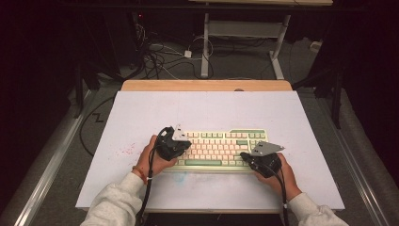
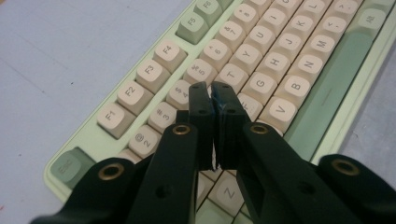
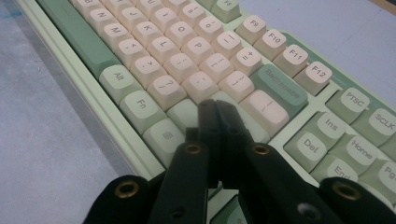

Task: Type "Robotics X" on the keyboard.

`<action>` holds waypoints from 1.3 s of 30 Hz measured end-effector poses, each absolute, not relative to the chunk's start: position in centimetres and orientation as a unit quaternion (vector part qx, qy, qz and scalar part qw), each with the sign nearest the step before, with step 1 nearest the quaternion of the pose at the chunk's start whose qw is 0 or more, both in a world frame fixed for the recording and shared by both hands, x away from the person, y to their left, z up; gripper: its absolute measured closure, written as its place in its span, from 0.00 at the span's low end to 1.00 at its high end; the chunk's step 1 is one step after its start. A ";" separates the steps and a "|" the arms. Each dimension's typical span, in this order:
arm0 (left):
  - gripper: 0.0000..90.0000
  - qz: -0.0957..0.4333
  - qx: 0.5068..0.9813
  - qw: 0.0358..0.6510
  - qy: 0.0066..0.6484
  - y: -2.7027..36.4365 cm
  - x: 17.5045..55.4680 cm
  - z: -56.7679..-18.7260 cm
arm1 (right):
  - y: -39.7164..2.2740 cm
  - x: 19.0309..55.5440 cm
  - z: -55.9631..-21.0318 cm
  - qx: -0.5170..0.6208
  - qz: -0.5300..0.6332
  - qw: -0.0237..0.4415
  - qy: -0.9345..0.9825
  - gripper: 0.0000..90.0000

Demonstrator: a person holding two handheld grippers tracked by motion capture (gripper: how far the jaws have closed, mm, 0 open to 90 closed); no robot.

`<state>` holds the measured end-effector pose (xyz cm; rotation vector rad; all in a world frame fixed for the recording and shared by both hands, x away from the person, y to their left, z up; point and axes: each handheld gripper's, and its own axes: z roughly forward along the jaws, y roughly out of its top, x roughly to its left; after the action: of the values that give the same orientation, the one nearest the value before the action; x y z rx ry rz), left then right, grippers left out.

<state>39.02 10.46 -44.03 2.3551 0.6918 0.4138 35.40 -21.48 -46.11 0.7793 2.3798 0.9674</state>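
Note:
A pale green keyboard (image 1: 221, 148) with cream keys lies on the white board near the person's edge. My left gripper (image 1: 185, 145) hangs over its left end, jaws shut with nothing between them. In the left gripper view its tips (image 2: 211, 91) hover over the number and letter rows, near the 4 and 5 keys of the keyboard (image 2: 261, 60). My right gripper (image 1: 245, 156) is over the keyboard's lower right part, also shut and empty. In the right gripper view its tips (image 3: 215, 106) sit just above the keys below Backspace (image 3: 280, 88).
The white board (image 1: 141, 117) covers a wooden table (image 1: 207, 85), with open surface behind and beside the keyboard. Faint red specks (image 1: 126, 149) mark the board at the left. Beyond the table, cables (image 1: 155, 56) lie on the floor near a white desk frame (image 1: 205, 47).

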 end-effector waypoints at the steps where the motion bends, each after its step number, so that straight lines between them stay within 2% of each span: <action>1: 0.94 0.158 0.897 0.319 0.262 10.3 39.1 -44.1 | -21.5 35.4 -46.1 0.284 0.351 0.226 0.863 1.00; 28: 0.96 0.164 0.911 0.283 0.250 8.2 39.9 -44.9 | -21.4 35.3 -46.1 0.281 0.351 0.230 0.863 1.00; 39: 0.93 0.181 0.895 0.322 0.250 9.3 39.1 -43.7 | -21.4 35.4 -46.0 0.281 0.346 0.231 0.865 1.00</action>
<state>39.07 9.29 -43.74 2.3504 0.6559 0.4755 35.35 -21.38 -46.03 0.7733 2.3784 0.9521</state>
